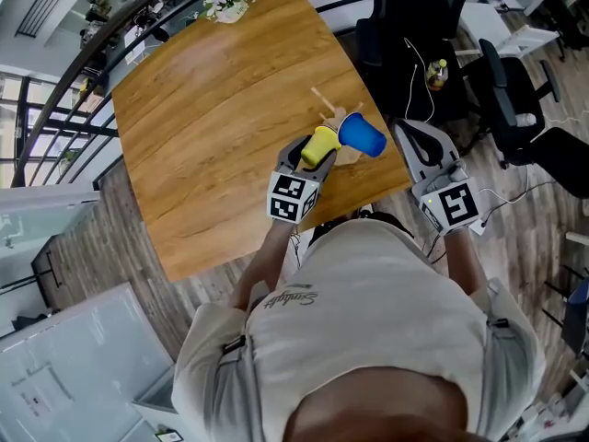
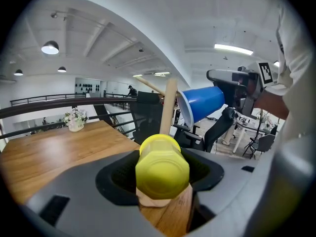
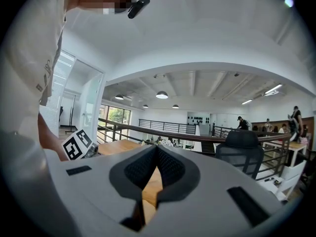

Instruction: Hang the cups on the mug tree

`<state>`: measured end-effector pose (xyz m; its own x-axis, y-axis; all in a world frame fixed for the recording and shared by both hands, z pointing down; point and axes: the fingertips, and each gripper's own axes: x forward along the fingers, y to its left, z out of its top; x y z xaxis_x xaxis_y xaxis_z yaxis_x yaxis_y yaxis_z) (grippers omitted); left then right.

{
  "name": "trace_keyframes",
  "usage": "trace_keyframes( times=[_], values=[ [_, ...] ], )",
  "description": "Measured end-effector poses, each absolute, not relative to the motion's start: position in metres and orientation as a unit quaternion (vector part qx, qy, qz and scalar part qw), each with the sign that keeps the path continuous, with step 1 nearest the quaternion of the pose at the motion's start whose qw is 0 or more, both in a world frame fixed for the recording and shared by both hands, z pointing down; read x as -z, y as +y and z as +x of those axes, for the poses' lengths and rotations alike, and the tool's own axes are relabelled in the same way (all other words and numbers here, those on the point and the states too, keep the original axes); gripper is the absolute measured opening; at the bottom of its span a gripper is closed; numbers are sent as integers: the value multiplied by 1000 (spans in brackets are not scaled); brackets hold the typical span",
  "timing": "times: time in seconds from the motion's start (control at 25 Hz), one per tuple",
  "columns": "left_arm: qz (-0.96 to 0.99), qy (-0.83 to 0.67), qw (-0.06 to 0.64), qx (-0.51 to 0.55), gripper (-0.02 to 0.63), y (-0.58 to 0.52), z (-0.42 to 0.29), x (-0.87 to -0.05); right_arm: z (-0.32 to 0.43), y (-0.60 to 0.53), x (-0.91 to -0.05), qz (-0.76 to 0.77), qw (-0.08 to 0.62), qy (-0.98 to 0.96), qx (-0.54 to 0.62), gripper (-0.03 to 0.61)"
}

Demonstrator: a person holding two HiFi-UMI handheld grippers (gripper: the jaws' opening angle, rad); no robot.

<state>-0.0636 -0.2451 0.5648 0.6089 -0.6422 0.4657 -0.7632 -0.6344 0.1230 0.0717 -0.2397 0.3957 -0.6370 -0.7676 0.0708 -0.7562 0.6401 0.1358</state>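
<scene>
A wooden mug tree (image 1: pixel 328 106) stands near the right front edge of the wooden table (image 1: pixel 212 127). A blue cup (image 1: pixel 363 136) hangs on one of its pegs, mouth toward the post. My left gripper (image 1: pixel 311 155) is shut on a yellow cup (image 1: pixel 321 144), held close against the tree. In the left gripper view the yellow cup (image 2: pixel 162 169) shows its bottom between the jaws, with the post (image 2: pixel 169 107) just behind and the blue cup (image 2: pixel 203 103) up right. My right gripper (image 1: pixel 405 132) is shut and empty, off the table's right edge; its closed jaws (image 3: pixel 157 154) hold nothing.
A vase of white flowers (image 1: pixel 230 3) stands at the table's far corner. Black office chairs (image 1: pixel 405 35) and cables crowd the floor right of the table. A railing (image 1: pixel 64 90) runs along the left. The left gripper's marker cube (image 3: pixel 76 144) shows in the right gripper view.
</scene>
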Motion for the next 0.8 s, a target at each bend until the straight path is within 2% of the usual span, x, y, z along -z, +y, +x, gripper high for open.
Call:
trace_keyframes(
  times=[0.8],
  values=[
    [884, -397, 154, -191, 278, -243, -59, -567, 84, -245, -403, 410, 57, -910, 32, -6]
  ],
)
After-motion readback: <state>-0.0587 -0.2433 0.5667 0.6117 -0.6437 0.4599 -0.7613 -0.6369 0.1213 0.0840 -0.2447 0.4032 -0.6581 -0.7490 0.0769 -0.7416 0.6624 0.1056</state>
